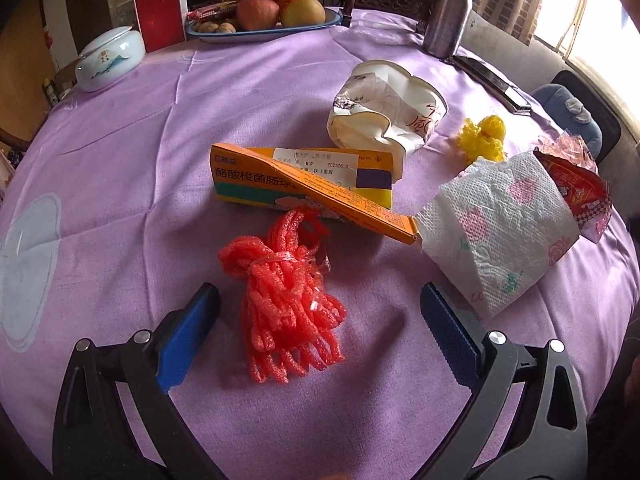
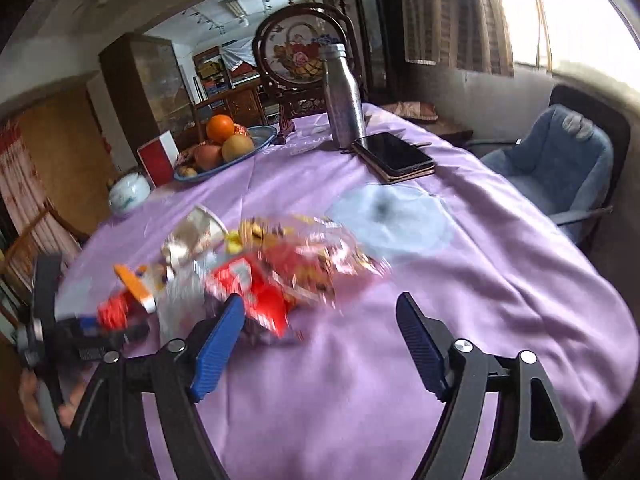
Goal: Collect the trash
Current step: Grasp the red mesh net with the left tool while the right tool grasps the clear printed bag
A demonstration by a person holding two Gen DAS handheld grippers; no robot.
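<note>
A round tabletop under a lilac cloth carries everything; the orange medicine box near its middle serves as the landmark. Beyond the box, at the far edge, stands a blue fruit dish with an orange, an apple and a pear, and to the right of the dish a steel bottle. Just right of the box lies a floral paper napkin, its corner touching the box's open flap, with a red snack wrapper against the napkin's far side. Just behind the box sits a crumpled white paper cup. Directly in front of the box, touching its lower edge, lies a bundle of red foam netting. Behind and to the right of the box, past the cup, is a small yellow foam net. The left tool has its jaws spread wide to either side of the red netting, the pads not pressing it. The right tool is also wide open and holds nothing, over bare cloth right of the blurred litter pile; its view is smeared by motion.
</note>
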